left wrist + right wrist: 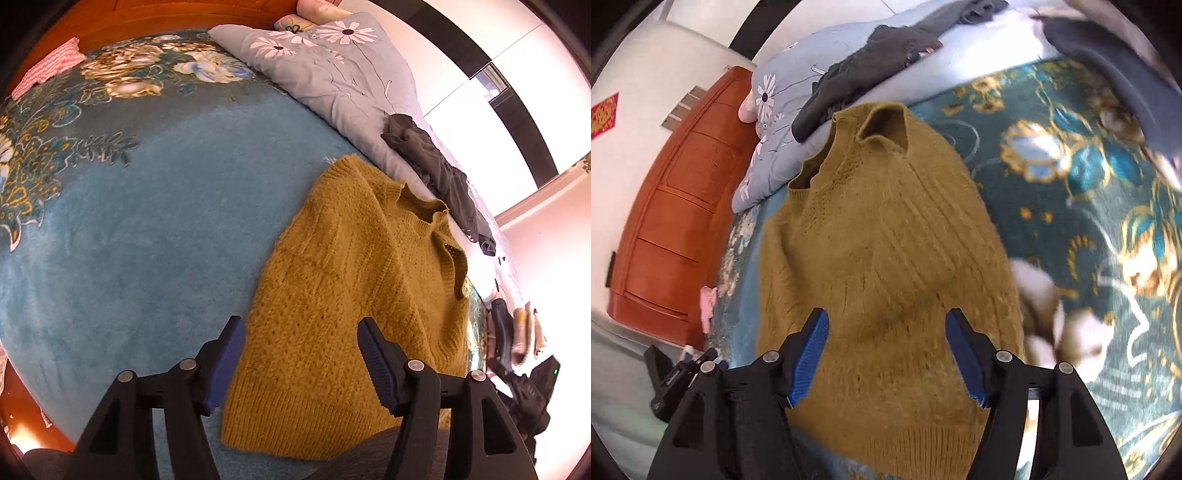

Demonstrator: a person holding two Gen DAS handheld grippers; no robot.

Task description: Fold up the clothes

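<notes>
A mustard-yellow knit sweater (pixel 354 295) lies flat on the blue floral bedspread (pixel 147 229), collar toward the pillow side, sleeves folded in. My left gripper (pixel 301 325) is open above the sweater's lower left hem, empty. In the right wrist view the same sweater (pixel 882 258) fills the centre, and my right gripper (pixel 886 317) is open just above its lower middle, holding nothing. The bedspread (pixel 1071 221) shows to its right.
A grey daisy-print quilt (pixel 332 74) lies along the far side with dark grey clothes (pixel 436 162) on it. A pink cloth (pixel 48 70) sits by the wooden headboard (pixel 672 206). Folded clothes (pixel 517 332) lie at the right; a dark garment (pixel 1115 74) at upper right.
</notes>
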